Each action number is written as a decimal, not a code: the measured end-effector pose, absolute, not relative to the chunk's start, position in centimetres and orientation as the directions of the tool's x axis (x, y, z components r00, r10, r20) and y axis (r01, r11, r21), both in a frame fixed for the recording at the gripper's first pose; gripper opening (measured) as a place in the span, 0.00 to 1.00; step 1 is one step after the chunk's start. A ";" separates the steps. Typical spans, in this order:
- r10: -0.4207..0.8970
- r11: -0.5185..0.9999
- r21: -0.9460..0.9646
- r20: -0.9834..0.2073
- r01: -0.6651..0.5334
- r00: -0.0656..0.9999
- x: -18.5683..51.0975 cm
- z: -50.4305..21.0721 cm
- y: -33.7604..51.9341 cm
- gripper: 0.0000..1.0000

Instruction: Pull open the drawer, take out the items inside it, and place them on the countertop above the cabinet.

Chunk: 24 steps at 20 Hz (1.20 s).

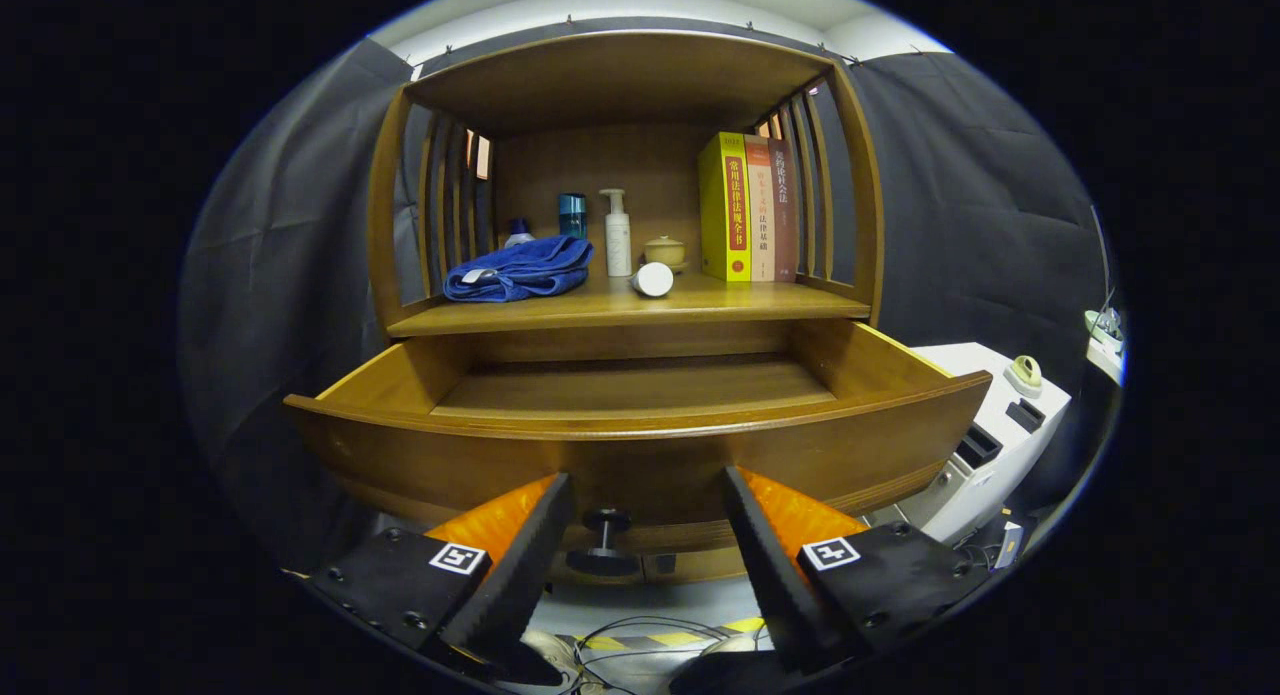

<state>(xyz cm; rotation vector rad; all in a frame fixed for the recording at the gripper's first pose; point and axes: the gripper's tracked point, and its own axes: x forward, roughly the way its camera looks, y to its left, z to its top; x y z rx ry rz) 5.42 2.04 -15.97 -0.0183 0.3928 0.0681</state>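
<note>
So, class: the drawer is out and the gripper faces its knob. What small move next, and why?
Probably back off and lift. The drawer is open, its visible floor bare; the gripper is open astride the knob. A higher look would show the hidden front part.

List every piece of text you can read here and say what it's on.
"常用法律法规全书": spine of the yellow book on the shelf.
"法律基础": lower spine of the orange book; the rest is blurred.
Dark red book: title too blurred to read.
White bottle: no print legible.
Gripper, open with fingers either side of the drawer knob: square pattern tags, no words.
</note>
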 end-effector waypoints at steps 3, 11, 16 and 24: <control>0.060 0.997 -0.024 -0.371 -0.074 0.927 7.7 -15.4 2.1 0.99; 0.053 0.997 -0.032 -0.359 -0.069 0.932 13.0 -15.8 2.6 0.99; 0.047 0.997 -0.040 -0.357 -0.066 0.933 15.5 -16.0 2.8 0.99; 0.045 0.997 -0.046 -0.351 -0.065 0.935 19.1 -16.2 3.4 0.99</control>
